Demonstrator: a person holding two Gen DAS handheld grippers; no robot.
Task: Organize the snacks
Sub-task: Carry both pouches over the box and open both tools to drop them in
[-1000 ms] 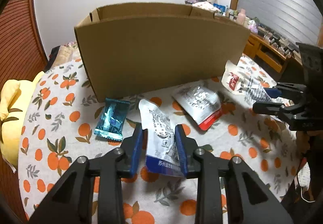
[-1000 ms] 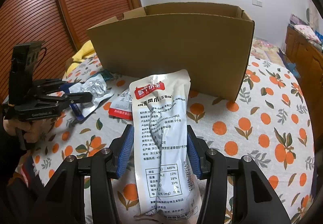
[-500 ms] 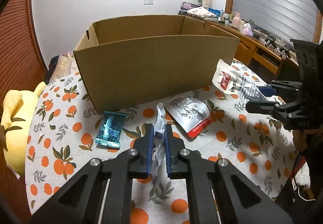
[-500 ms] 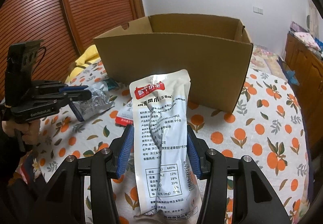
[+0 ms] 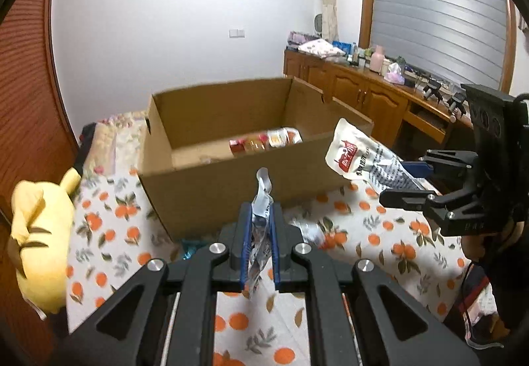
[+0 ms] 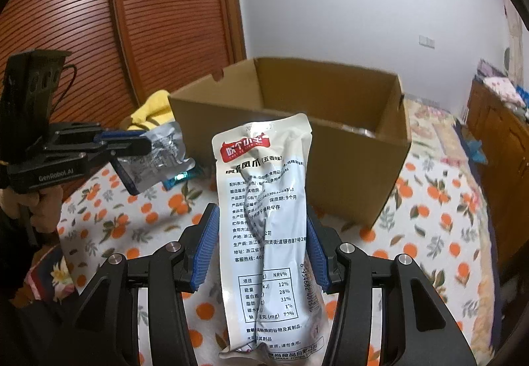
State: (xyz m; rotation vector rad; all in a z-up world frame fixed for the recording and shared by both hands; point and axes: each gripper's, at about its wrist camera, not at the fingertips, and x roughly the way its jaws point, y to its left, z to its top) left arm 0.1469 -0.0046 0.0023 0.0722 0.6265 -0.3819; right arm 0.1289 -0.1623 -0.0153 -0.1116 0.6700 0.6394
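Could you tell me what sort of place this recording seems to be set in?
Most likely a bedroom in a home: an orange-print fabric surface carrying a yellow plush toy, a brown slatted wooden wardrobe door, and a cluttered wooden sideboard under a shuttered window.

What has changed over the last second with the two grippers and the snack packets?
The left gripper closed its jaws on the silver packet that lay on the tablecloth and lifted it up toward the cardboard box, whose inside now shows. The right gripper rose too, keeping its white packet. The box and the teal packet stayed put.
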